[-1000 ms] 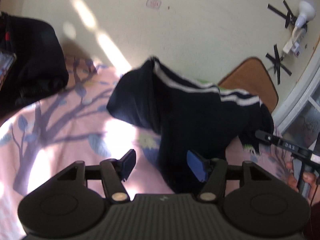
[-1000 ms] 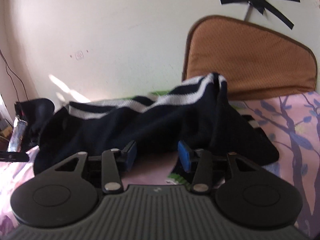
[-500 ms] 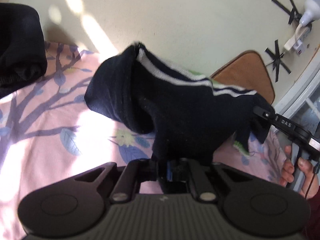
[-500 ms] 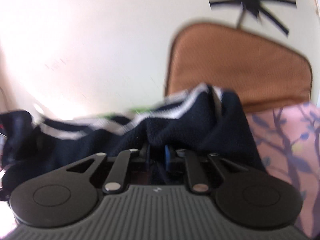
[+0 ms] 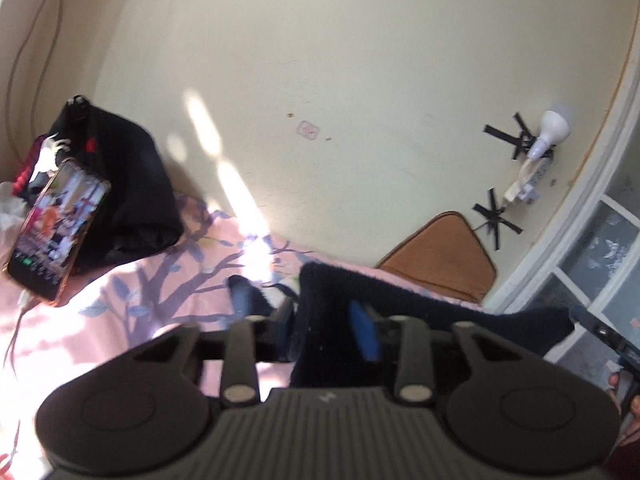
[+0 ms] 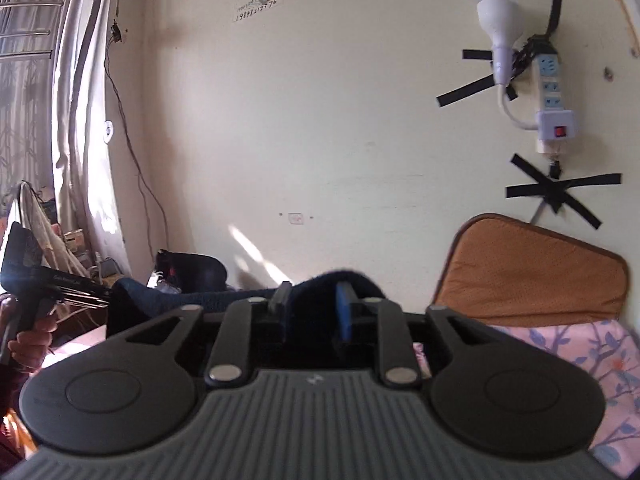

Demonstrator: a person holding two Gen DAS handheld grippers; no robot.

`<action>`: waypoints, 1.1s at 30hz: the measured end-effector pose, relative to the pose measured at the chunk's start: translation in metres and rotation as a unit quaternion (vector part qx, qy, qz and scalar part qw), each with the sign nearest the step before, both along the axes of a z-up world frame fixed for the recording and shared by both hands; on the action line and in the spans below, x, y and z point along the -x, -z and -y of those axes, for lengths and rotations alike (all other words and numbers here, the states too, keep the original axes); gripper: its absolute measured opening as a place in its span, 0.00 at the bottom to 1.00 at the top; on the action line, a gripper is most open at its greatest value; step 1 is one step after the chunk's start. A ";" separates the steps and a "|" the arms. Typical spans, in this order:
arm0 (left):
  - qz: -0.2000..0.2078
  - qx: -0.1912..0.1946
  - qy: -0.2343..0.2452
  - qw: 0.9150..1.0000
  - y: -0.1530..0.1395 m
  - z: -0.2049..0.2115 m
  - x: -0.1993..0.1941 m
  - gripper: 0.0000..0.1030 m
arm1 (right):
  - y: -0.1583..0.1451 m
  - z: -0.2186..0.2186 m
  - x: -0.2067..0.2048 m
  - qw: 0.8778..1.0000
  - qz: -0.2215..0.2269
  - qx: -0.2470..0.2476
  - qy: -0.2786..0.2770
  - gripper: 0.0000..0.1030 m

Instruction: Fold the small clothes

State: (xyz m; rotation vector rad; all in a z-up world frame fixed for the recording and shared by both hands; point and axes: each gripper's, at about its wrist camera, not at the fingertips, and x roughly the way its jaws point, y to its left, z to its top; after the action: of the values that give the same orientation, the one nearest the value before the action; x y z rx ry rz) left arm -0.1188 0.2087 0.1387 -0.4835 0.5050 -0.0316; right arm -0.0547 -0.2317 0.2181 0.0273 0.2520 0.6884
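A dark navy garment (image 5: pixel 440 316) is bunched up above the pink tree-print bedsheet (image 5: pixel 160 300). One end lies between the fingers of my left gripper (image 5: pixel 300 304), whose jaws are opening; the cloth rests against the right blue pad (image 5: pixel 364 332) and the left pad stands clear of it. In the right wrist view the other end of the garment (image 6: pixel 360 282) humps up between the fingers of my right gripper (image 6: pixel 313 292), whose jaws are also opening and do not press it. The garment's white stripes are hidden.
A black bag (image 5: pixel 132 200) with a lit phone (image 5: pixel 56 232) propped on it sits at the bed's left. A brown cushion (image 6: pixel 528 272) leans on the cream wall under a taped power strip (image 6: pixel 552 96) and bulb. A window (image 5: pixel 600 260) is at right, a curtain (image 6: pixel 80 120) at left.
Both grippers shut on the garment, rose with it and pulled back, and their jaws have spread apart again. The garment went from spread on the bed to bunched at the fingers.
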 end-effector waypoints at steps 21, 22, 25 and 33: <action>-0.164 -0.135 0.032 0.977 0.109 0.038 0.017 0.41 | 0.137 -0.038 0.053 0.977 -0.200 0.045 -0.065 0.17; -0.168 -0.123 0.053 0.977 0.105 0.038 0.019 0.28 | 0.127 -0.034 0.052 0.978 -0.192 0.033 -0.078 0.16; -0.153 -0.056 0.112 0.980 0.088 0.036 0.038 0.12 | 0.085 -0.010 0.064 0.981 -0.147 -0.003 -0.124 0.16; 0.034 -0.108 0.213 0.971 0.018 0.041 0.130 0.91 | 0.046 0.068 0.076 0.989 -0.118 -0.008 -0.089 0.59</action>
State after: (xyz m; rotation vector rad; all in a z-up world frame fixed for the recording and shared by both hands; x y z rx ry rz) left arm -0.2483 0.1681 0.1205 -0.1544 0.5300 -0.4002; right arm -0.1312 -0.2999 0.1724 0.1035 0.4806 0.8666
